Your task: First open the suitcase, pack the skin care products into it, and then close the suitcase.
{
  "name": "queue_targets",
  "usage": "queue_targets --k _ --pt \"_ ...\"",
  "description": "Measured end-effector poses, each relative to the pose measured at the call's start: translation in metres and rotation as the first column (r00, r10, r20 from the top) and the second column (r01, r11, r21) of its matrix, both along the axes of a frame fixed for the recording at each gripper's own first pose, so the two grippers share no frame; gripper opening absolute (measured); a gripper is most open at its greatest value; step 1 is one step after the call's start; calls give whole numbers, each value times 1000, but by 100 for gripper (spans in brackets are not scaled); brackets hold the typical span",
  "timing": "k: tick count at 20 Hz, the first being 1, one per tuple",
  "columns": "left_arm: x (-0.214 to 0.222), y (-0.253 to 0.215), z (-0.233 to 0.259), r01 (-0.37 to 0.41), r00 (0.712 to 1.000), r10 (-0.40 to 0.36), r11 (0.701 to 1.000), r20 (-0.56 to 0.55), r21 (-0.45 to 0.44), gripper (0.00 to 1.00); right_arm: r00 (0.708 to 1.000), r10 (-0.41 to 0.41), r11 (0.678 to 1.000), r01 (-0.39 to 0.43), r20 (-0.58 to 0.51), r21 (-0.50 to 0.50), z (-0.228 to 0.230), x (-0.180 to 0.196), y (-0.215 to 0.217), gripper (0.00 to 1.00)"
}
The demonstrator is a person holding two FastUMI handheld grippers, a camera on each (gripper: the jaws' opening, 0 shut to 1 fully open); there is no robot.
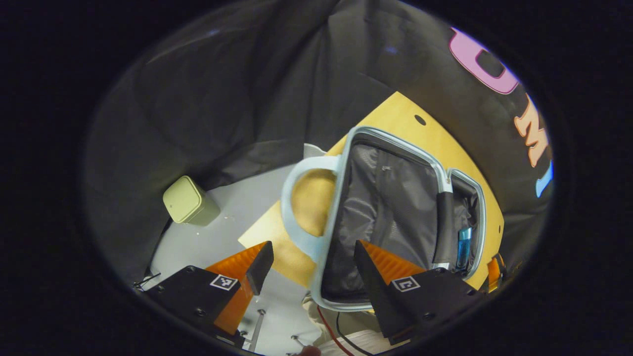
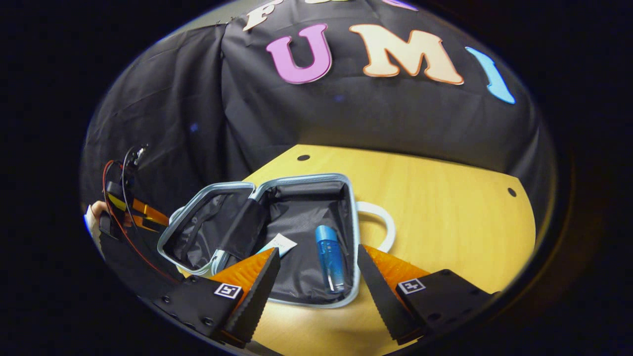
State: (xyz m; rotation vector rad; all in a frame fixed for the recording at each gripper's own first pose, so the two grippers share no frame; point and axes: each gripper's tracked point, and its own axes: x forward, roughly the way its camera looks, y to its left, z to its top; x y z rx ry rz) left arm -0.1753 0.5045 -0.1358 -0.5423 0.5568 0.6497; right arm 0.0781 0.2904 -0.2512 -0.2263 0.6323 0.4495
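Fingers of the right gripper (image 2: 316,277) stand wide apart and hold nothing, poised just above the near rim of the open suitcase (image 2: 292,237) on the wooden table (image 2: 445,217). Inside its base lie a blue bottle (image 2: 330,259) and, beside it, a pale tube (image 2: 279,244), partly hidden by the gripper's finger. The lid half leans out to the left, joined by a dark fabric strap (image 2: 242,230), and the pale handle (image 2: 383,225) juts from the right side.

In the left gripper view, the left gripper (image 1: 311,269) is likewise spread open and empty, hovering over the lid's rim and the handle (image 1: 296,198); the suitcase (image 1: 385,207) gapes beyond, the blue bottle (image 1: 464,247) showing in the far half. A pale green box (image 1: 190,200) sits well apart on a grey surface.

With the products apparently packed, closing is likely next. Risks: the strap could catch between the zippered rims and stop the lid seating, or a push on one edge could slide the light case across the smooth table.
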Motion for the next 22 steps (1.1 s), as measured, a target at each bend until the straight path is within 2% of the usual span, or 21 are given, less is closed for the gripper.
queue_targets --k 1,2,3,4,6,9,10,11,15,17,21,22 --pt "-2 8 -2 -9 1000 9 1000 -3 -2 97 999 -21 1000 21 25 2 8 -1 -7 94" --pt "-2 15 -3 -15 1000 15 1000 -4 -7 96 998 -42 999 42 45 5 17 -2 -16 98" --pt "-1 22 -4 -19 1000 19 1000 2 -16 96 996 -63 998 62 63 7 25 -4 -24 94" --pt "3 26 -6 -16 1000 16 999 11 -37 96 993 -85 996 84 80 5 32 -6 -33 98" --pt "10 28 -6 -2 999 7 996 50 -94 96 985 -127 991 129 114 -16 45 -10 -54 98" --pt "12 38 9 -14 989 38 986 146 -166 95 974 -177 981 187 143 -56 57 -18 -82 98" --pt "13 45 11 -18 985 48 983 167 -180 94 970 -191 978 202 147 -61 58 -20 -89 94" --pt "11 53 9 -27 984 59 982 165 -187 94 967 -204 974 216 150 -63 59 -23 -94 98" --pt "19 58 -3 -3 982 49 969 180 -248 93 960 -234 969 244 156 -49 64 -26 -100 98" --pt "29 55 -10 13 980 45 957 192 -289 89 959 -234 967 246 162 -58 64 -27 -103 98" --pt "46 54 -21 40 982 18 953 189 -302 67 959 -229 968 243 166 -68 66 -31 -103 98" --pt "50 55 -23 34 984 20 955 178 -294 50 959 -230 967 244 166 -70 65 -32 -104 98"
